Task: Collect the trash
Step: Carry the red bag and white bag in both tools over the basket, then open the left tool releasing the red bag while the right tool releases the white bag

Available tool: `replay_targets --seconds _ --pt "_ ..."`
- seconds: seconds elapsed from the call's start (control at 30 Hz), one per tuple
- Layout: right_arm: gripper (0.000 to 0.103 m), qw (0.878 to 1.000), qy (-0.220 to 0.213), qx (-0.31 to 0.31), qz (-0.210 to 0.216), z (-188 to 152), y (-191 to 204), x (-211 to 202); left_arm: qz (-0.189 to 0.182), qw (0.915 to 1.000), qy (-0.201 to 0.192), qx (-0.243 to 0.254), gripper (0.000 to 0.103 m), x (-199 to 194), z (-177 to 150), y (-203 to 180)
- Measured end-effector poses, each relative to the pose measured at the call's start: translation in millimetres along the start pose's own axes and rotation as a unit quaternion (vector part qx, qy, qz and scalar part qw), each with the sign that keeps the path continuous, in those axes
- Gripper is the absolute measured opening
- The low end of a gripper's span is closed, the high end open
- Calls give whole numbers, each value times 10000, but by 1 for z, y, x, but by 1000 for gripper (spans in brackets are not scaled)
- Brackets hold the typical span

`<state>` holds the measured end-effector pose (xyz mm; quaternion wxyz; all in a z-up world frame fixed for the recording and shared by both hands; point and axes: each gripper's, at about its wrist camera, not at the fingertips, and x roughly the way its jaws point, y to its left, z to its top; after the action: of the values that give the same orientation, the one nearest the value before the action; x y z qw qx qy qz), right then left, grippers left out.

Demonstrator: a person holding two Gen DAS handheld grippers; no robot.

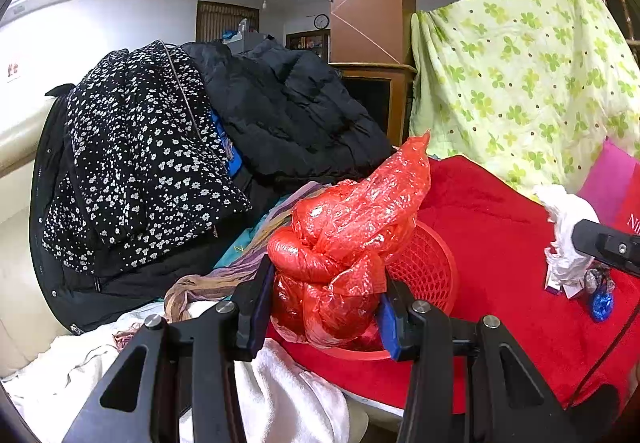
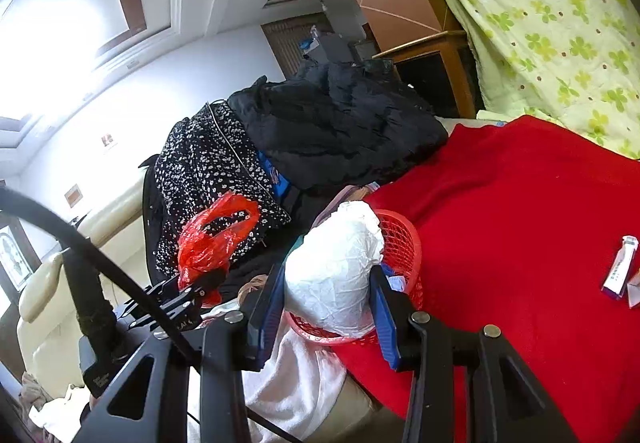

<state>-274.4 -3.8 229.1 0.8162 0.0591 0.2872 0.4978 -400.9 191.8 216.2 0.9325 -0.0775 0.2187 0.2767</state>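
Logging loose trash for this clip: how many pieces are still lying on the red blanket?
3 at least: a small tube with a white scrap beside it, and a blue foil wrapper nearby. More may be hidden behind the claws.

A lived-in home: coats [image 1: 280, 103] heaped on a cream sofa [image 2: 52, 283]
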Motion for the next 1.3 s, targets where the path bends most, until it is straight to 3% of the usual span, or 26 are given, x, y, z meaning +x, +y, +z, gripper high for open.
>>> replay_targets --seconds 0.67,0.87,0.9,0.97,1.17,1.3 --pt "44 9994 271 133 165 10 -20 87 129 9993 283 212 47 45 -2 -14" --pt "46 9989 246 386 58 12 -34 107 -64 9991 407 69 49 69 0 -13" --pt "46 9987 241 436 48 13 -37 109 -143 9989 447 19 50 74 -1 -13" --pt "50 9982 220 550 80 14 -43 115 -236 9981 562 -63 63 85 -2 -11" --pt "56 9954 243 909 186 10 -60 132 -287 9953 869 -315 67 100 -13 -4" --pt "56 9953 211 930 138 3 -69 120 -230 9959 866 -161 69 94 -17 -9"
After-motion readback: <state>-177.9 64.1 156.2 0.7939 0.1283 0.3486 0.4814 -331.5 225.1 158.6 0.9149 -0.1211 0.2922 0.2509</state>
